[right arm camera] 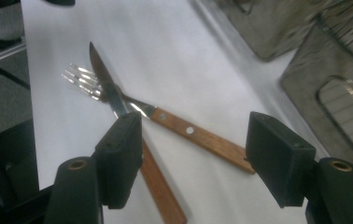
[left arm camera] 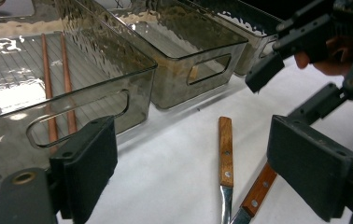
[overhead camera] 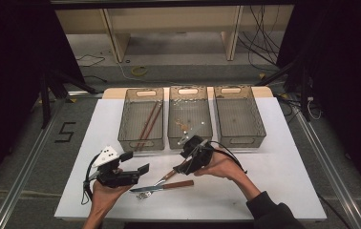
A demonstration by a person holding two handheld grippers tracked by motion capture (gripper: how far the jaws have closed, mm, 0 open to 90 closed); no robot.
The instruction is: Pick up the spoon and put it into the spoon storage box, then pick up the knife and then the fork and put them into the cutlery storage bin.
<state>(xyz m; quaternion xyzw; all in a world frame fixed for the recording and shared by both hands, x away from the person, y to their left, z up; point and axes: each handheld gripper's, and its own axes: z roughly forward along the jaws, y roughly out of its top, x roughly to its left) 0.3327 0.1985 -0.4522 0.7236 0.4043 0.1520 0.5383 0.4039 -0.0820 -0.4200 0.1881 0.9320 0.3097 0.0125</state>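
the work in hand looks like sorting cutlery into the 3 clear bins at the far side of the counter. a knife and a fork, both with wooden handles, lie crossed on the white surface between the 2 hands, in front of the middle bin. the right tool hovers just above the fork's handle end with its jaws spread and nothing between the pads; in the right gripper view both handles lie below the gap. the left tool hangs released too, apart from the cutlery, near the left bin, where 2 chopsticks already lie.

both pieces are likely stiff, light and thin, lying flat, so the pads have little height to pinch. the polished steel would probably slip; the wooden handle, wider and less slick, seems the better hold, taken across its width near the middle. because the pieces overlap, lifting 1 may drag the other.

the middle bin's contents are small and blurred and hard to name. the fork's tines are partly covered by the knife blade.
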